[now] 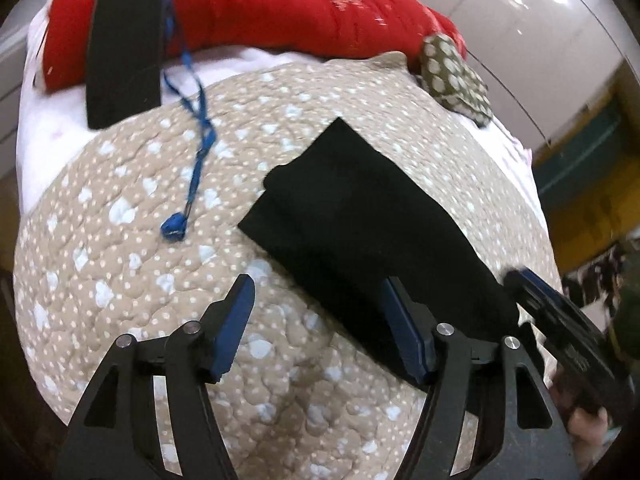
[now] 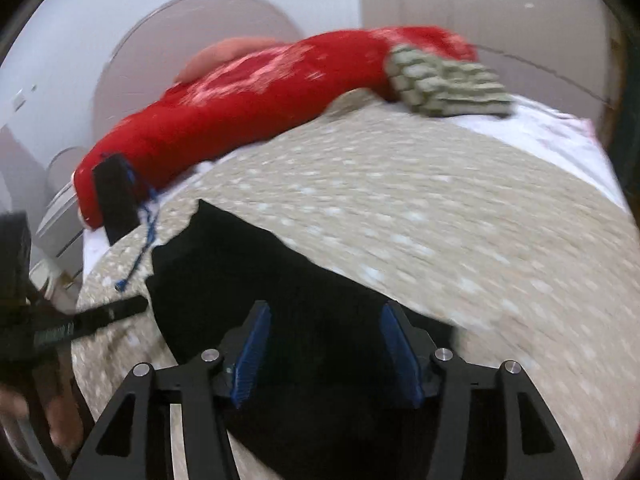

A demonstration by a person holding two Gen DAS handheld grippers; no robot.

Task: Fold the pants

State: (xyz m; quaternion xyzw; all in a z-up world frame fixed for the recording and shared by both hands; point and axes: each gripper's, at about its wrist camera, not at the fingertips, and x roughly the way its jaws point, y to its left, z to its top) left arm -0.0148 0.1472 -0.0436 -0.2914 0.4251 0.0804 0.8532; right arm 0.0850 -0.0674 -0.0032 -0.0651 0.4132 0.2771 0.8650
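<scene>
Left wrist view, landmark: beige dotted quilt (image 1: 160, 280) covering the bed.
Pants: black pants (image 1: 360, 224) lie folded into a narrow strip on the quilt's right half, running toward the near right edge.
Left gripper: left gripper (image 1: 320, 320) hangs over the quilt, jaws released; one finger is over bare quilt, the other at the strip's near left edge, nothing pinched.
Other items: red pillow (image 1: 260, 12) at the quilt's far edge; a black strap (image 1: 124, 52) with a blue cord (image 1: 196, 136) trailing onto the quilt.

Right wrist view, same landmark.
Right gripper: right gripper (image 2: 324, 344) sits over the pants' near end, jaws released; the cloth lies under them, not gripped.
Judgement: fold looks laid. If another fold follows, pinch both near corners evenly and keep edges aligned, clear of the cord.
</scene>
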